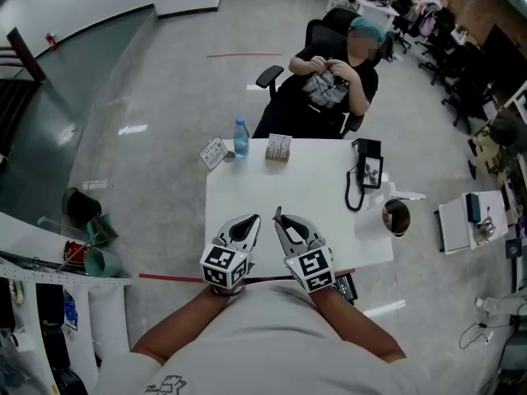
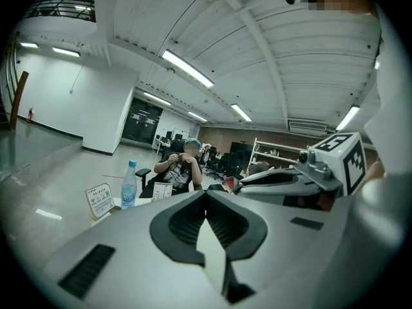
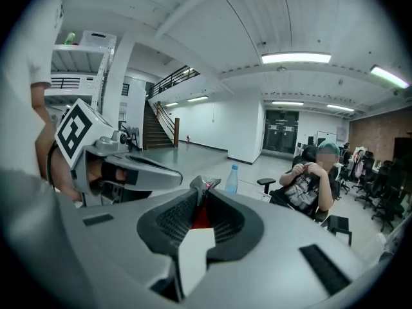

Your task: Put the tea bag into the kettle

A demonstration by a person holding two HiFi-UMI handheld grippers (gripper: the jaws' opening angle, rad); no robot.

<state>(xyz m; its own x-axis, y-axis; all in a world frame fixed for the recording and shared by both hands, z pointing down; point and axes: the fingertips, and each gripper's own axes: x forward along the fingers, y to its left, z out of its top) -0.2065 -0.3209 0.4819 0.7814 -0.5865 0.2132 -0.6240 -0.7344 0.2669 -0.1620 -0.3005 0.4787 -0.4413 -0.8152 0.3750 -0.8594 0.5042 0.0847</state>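
My right gripper [image 3: 203, 189] is shut on a tea bag [image 3: 201, 217], a red packet whose crinkled tip sticks out past the fingertips. In the head view this gripper [image 1: 279, 217] hovers over the near edge of the white table [image 1: 280, 188]. Close on its left is my left gripper [image 1: 253, 220], whose jaws meet with nothing between them [image 2: 206, 196]. The left gripper view also catches the tea bag [image 2: 232, 185] at the right gripper's tip. The kettle [image 1: 396, 217], round with its dark inside showing, stands at the table's right edge, well right of both grippers.
A black base with a cord [image 1: 366, 174] lies beside the kettle. Along the far edge stand a water bottle [image 1: 240, 137], a sign card [image 1: 214, 152] and a small box [image 1: 278, 148]. A person [image 1: 333, 76] sits in a chair behind the table. Cups [image 1: 99, 245] sit at the left.
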